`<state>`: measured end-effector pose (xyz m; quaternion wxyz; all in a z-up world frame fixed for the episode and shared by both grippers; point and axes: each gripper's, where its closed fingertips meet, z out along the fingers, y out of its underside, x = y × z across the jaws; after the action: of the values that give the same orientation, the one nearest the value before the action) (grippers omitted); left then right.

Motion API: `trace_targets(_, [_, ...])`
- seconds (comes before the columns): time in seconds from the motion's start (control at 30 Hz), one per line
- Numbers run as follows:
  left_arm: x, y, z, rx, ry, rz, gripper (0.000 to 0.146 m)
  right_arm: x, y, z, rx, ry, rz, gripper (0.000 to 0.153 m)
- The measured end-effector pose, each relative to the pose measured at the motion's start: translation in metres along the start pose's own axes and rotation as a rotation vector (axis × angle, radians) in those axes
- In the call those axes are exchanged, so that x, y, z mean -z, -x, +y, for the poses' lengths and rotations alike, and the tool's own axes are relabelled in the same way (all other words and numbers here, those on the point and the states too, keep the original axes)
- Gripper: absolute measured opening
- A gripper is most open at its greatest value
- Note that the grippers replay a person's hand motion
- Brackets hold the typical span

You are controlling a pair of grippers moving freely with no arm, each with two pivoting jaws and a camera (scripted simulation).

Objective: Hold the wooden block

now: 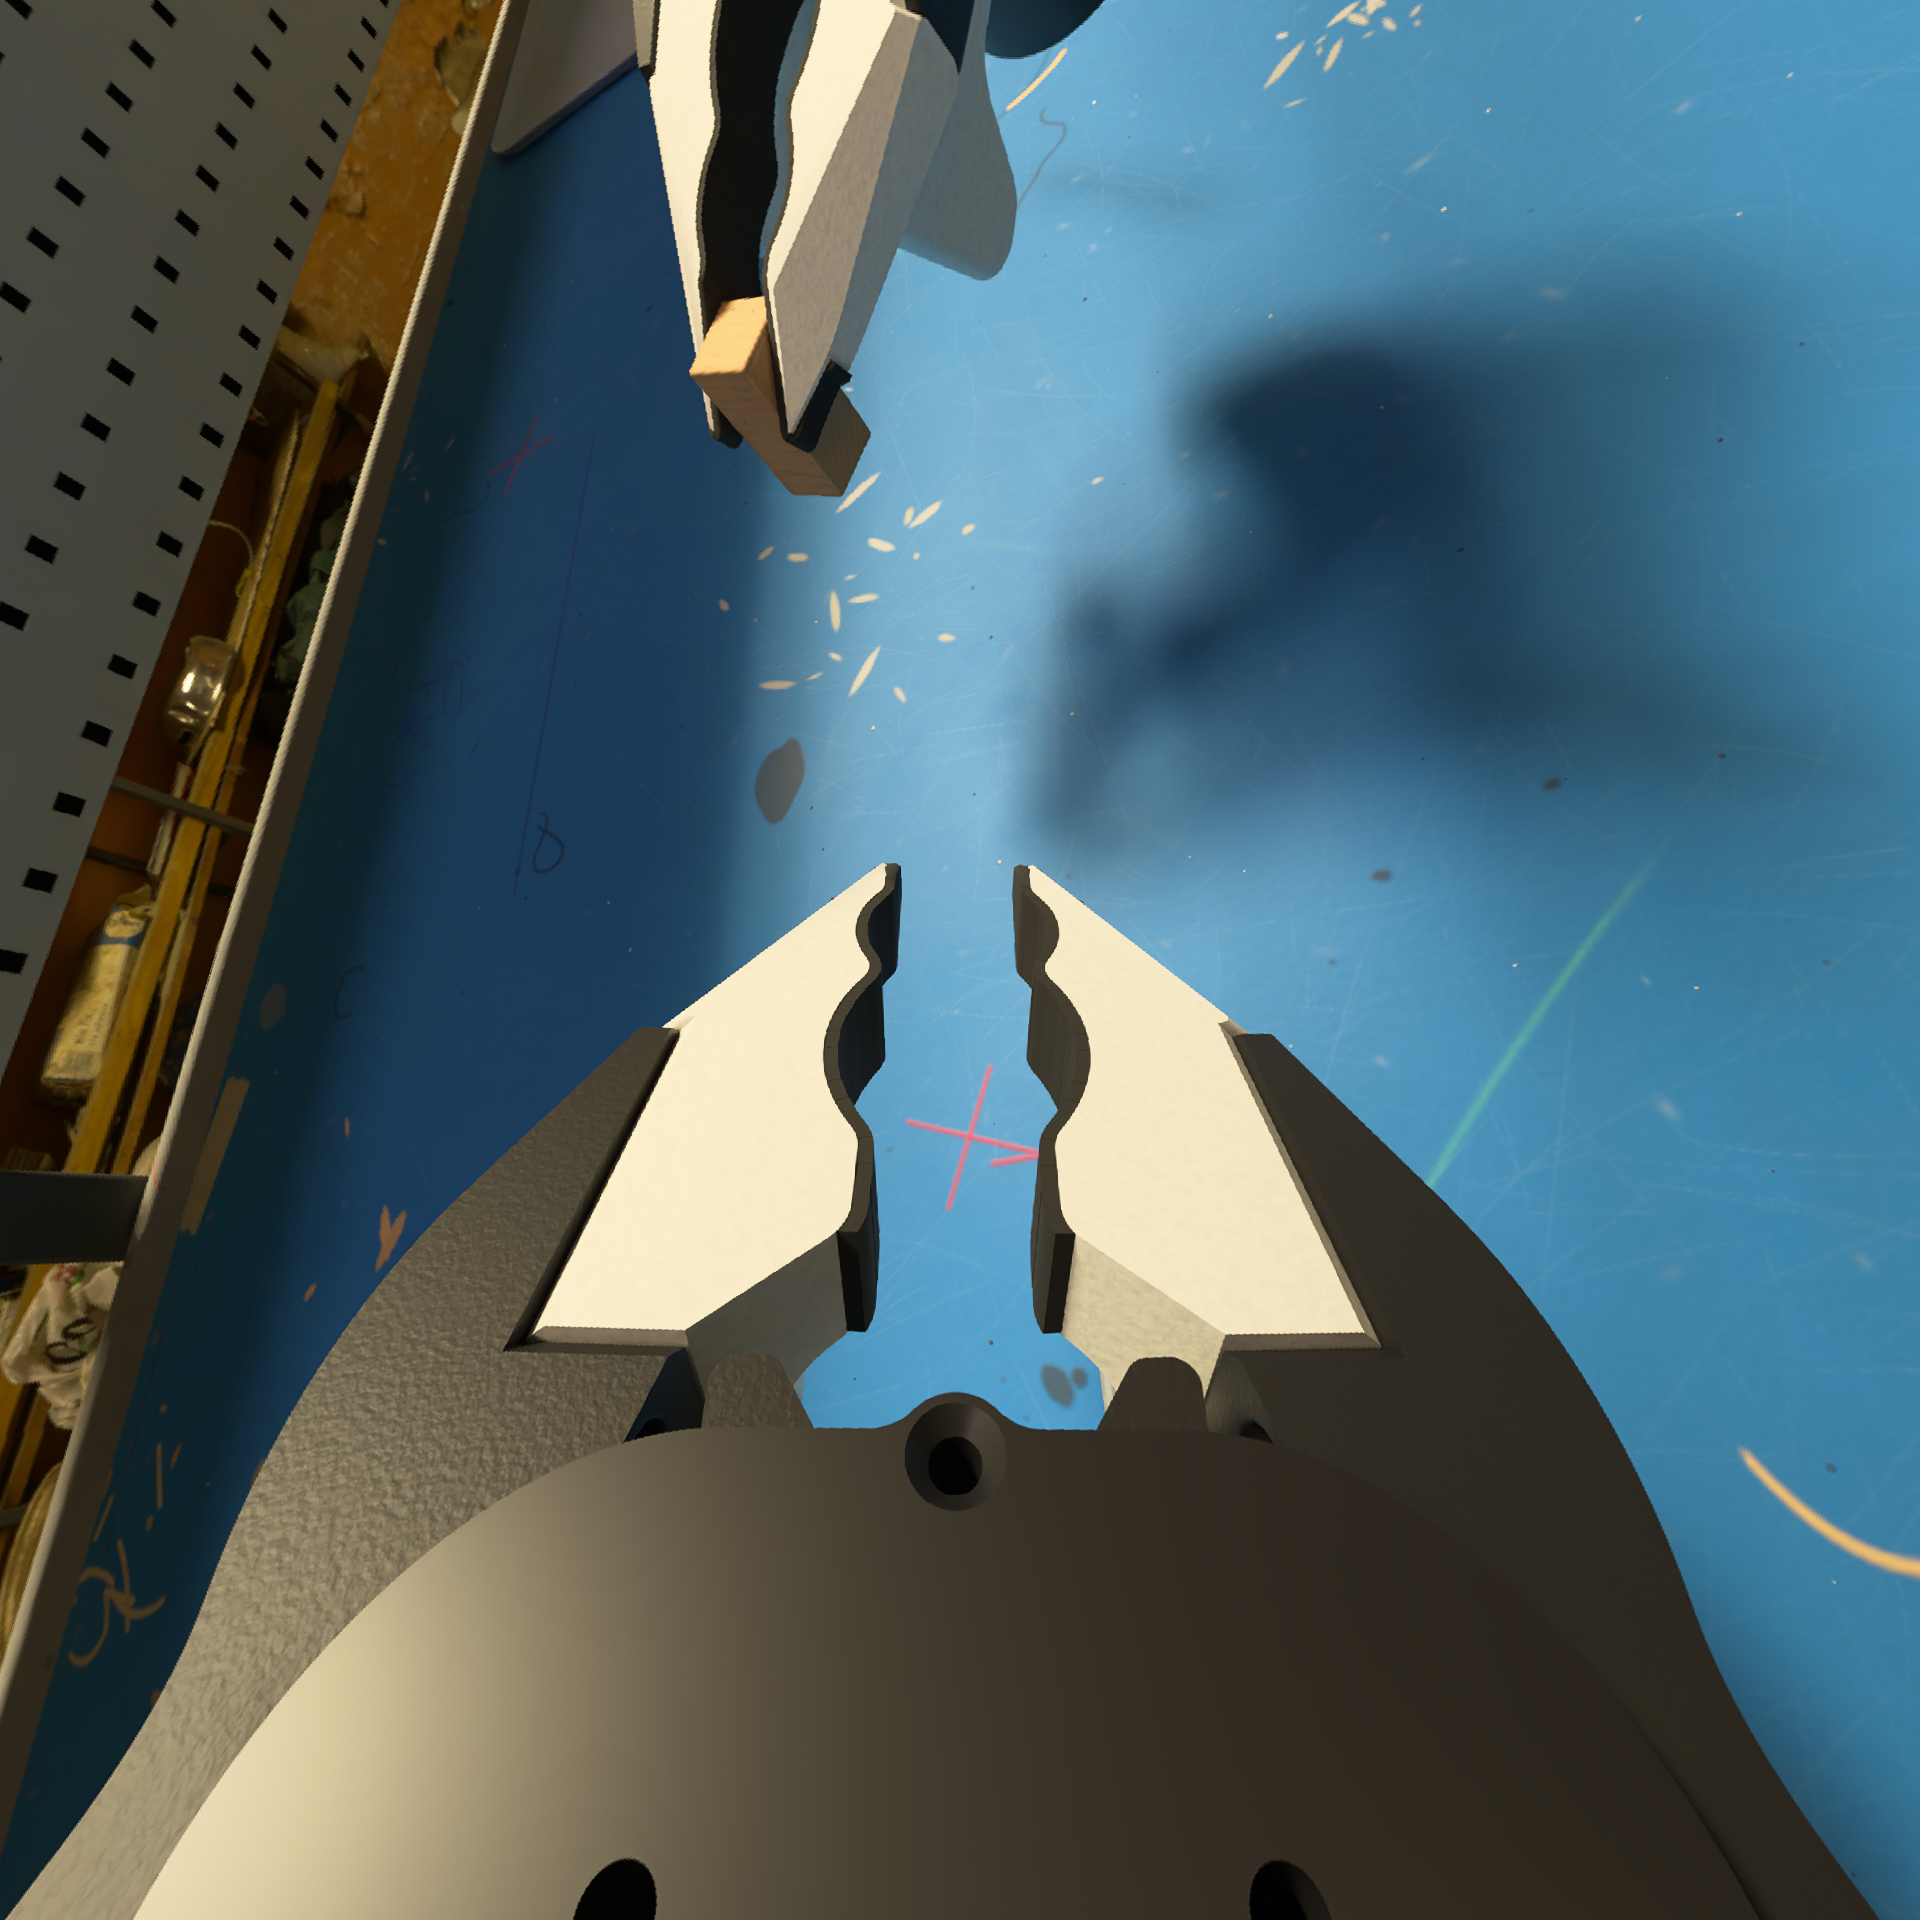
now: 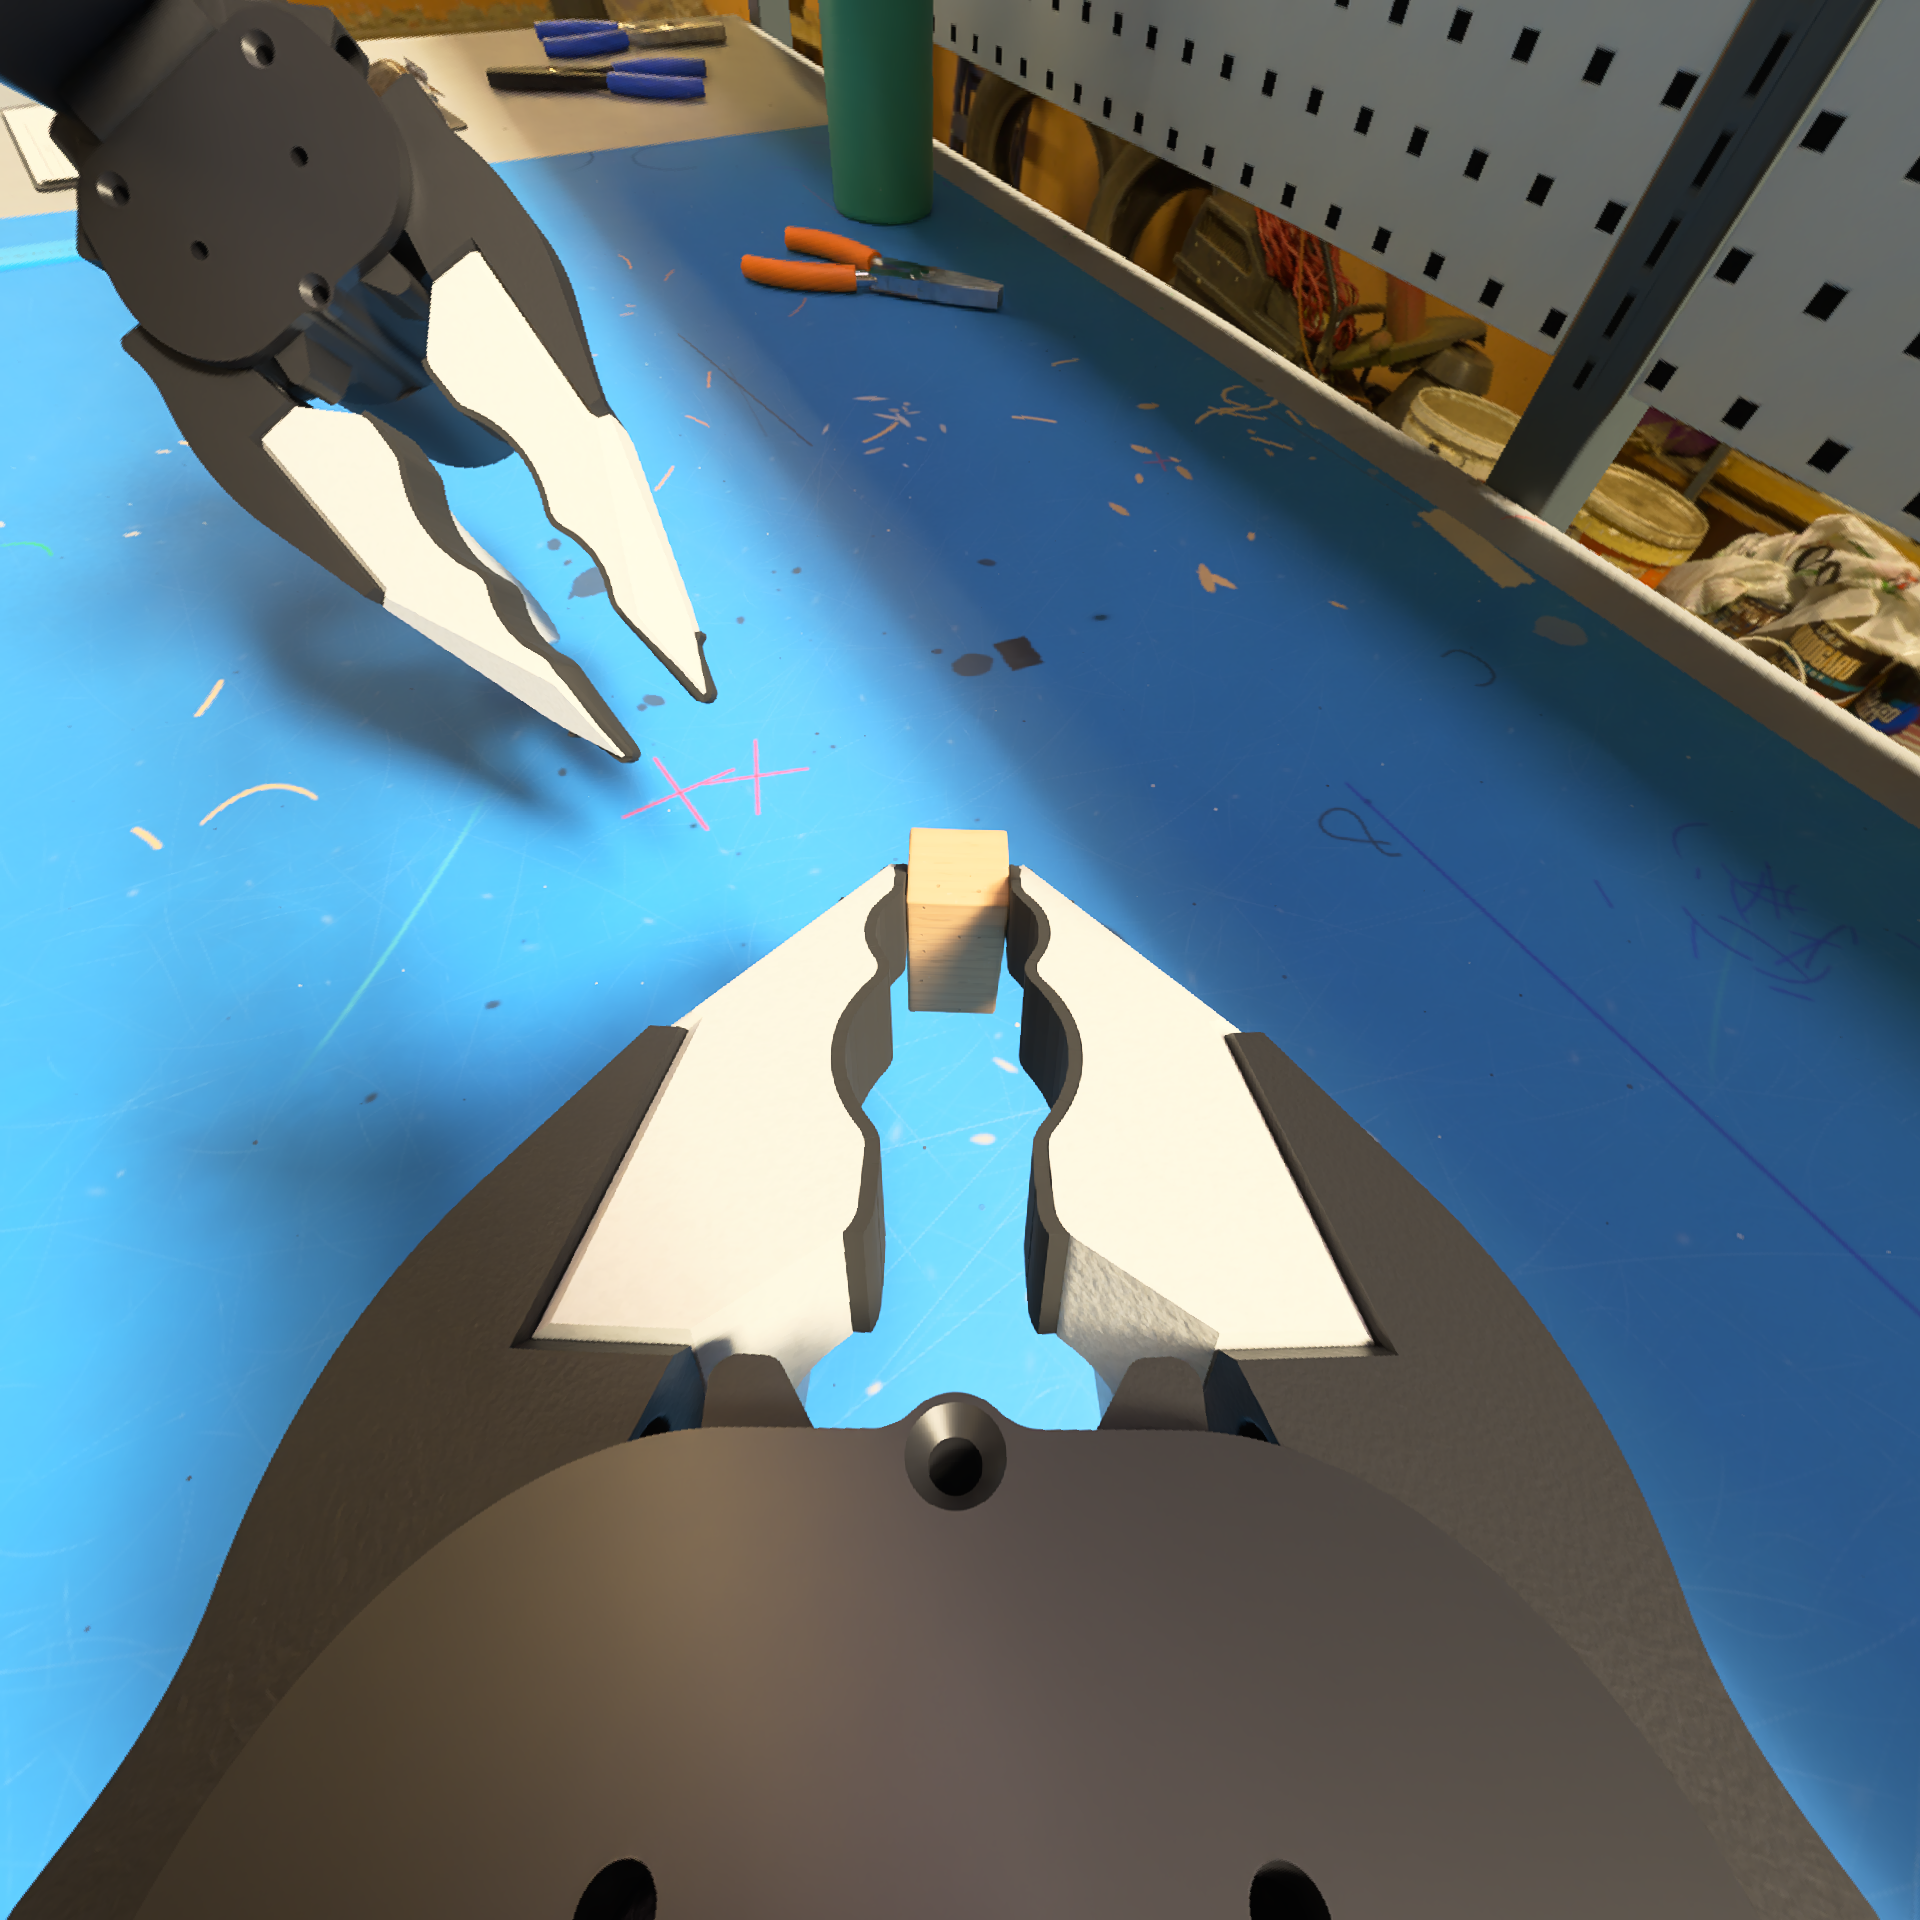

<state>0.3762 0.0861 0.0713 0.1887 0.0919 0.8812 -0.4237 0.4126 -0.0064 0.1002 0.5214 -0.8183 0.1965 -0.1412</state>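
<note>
At frame centre, the right gripper [image 2: 957,878] pinches the wooden block [image 2: 957,920] between its 2 fingertips, lifted off the blue surface [image 2: 312,1039]; upper left, the left gripper [image 2: 670,722] hangs empty — fingers slightly parted, tips near pink crosses [image 2: 717,790].

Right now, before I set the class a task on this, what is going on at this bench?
The right gripper holds the wooden block pinched between the tips of its jaws, lifted clear of the blue bench top. The left gripper holds nothing; its jaws stand apart, tips low over the bench near pink crosses. Orange-handled pliers and a green cylinder sit untouched at the back.
</note>
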Motion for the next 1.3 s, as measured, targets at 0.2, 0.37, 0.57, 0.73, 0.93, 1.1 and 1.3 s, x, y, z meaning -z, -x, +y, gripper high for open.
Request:
trace_targets(0.2, [-0.0011,-0.0004,-0.0006,-0.001,0.001,-0.003,0.021,0.0001,-0.0006,0.0005,0.000,0.002,0.002,0.018])
trace_targets(0.37, [-0.0019,0.0000,-0.0010,-0.001,0.001,-0.008,0.021,0.0001,-0.0010,0.0008,0.000,0.003,0.003,0.018])
trace_targets(0.57, [-0.0027,0.0003,-0.0009,0.006,-0.001,-0.008,0.021,0.0002,-0.0008,0.0007,0.000,0.003,0.003,0.018])
trace_targets(0.73, [-0.0029,0.0005,-0.0008,0.008,-0.002,-0.009,0.021,0.0005,-0.0005,0.0001,0.001,0.001,0.002,0.018])
trace_targets(0.93, [-0.0033,0.0004,-0.0008,0.009,-0.001,-0.009,0.021,0.0002,-0.0002,0.0003,0.000,0.002,0.001,0.018])
trace_targets(1.1, [-0.0036,0.0005,-0.0006,0.010,-0.002,-0.009,0.021,-0.0001,0.0001,0.0006,0.002,0.003,0.000,0.018])
trace_targets(1.3, [-0.0037,0.0005,-0.0001,0.012,0.000,-0.007,0.022,0.0000,0.0008,0.0002,0.004,0.003,-0.001,0.018])
